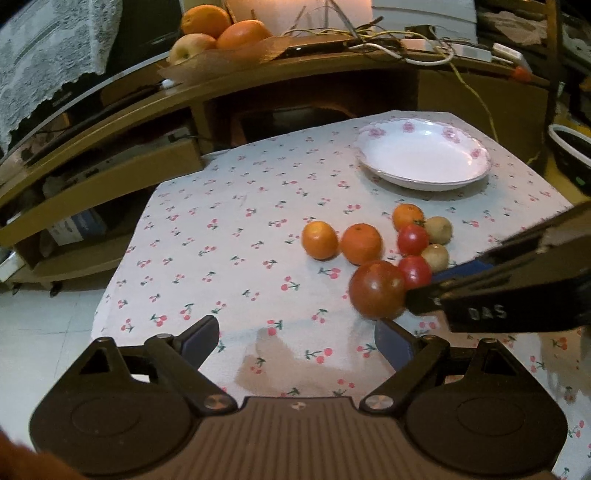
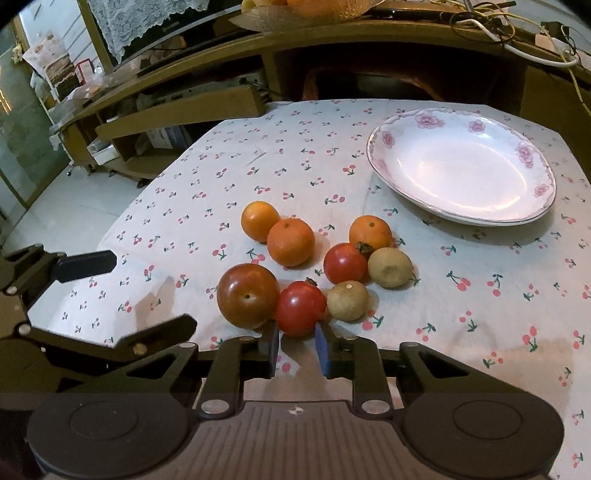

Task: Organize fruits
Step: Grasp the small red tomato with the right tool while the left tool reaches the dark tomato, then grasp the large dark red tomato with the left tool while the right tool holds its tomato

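A cluster of fruit lies on the cherry-print tablecloth point(image 2: 258, 166): three oranges point(image 2: 290, 242), two red tomatoes point(image 2: 300, 308), two brownish kiwis point(image 2: 347, 300) and a large dark-red tomato point(image 2: 247, 295). An empty floral white plate point(image 2: 461, 166) stands behind them on the right. My right gripper point(image 2: 298, 345) is partly open, its blue pads on either side of the near red tomato's front, not clamped. My left gripper point(image 1: 295, 339) is wide open and empty, just left of the large tomato point(image 1: 377, 288). The right gripper's fingers point(image 1: 480, 291) show in the left wrist view.
A wooden TV cabinet point(image 1: 147, 122) stands behind the table. On it sit a fruit basket point(image 1: 221, 33) and loose cables point(image 1: 406, 48). The table's left edge drops to a white tiled floor point(image 1: 37, 332). The left gripper's finger point(image 2: 85, 264) shows at the left.
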Demonstrator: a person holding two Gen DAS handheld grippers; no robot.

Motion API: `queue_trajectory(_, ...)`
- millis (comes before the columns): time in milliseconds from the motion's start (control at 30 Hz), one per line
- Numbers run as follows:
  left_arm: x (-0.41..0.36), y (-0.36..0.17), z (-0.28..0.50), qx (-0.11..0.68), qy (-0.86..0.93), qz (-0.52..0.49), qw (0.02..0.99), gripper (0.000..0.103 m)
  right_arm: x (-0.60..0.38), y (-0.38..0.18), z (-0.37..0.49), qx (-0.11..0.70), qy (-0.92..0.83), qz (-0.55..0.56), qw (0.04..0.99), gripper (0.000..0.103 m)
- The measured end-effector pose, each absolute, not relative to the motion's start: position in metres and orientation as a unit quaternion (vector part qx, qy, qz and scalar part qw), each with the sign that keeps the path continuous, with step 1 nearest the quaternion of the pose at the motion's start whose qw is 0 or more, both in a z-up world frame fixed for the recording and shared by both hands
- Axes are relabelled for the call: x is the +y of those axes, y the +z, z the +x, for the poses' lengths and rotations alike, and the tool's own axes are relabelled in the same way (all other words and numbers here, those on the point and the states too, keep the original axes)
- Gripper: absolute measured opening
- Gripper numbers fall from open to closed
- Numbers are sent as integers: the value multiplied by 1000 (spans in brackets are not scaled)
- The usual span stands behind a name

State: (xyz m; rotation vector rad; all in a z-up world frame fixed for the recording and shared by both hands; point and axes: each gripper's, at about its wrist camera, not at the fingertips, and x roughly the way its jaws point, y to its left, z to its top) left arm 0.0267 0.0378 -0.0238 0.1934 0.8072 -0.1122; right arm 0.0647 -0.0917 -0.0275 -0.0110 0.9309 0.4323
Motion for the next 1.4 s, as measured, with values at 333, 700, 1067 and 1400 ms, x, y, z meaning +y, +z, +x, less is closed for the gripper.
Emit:
queue_trajectory(333,30,-22,25,394,-93,97,909,96,-95,-25,75,433,202,-27,878,49)
queue_trajectory(700,21,-25,36,394,-137,137,899,96,-93,-22,85,425,237,-26,873,31)
queue_trajectory(1067,10,-28,65,388,-216,196,874,96,-93,-21,93,439,250,-37,862,34)
queue_trajectory(1400,8,-42,84,431,-249,139,856,74,-108,-14,90,466,251,5,848,31)
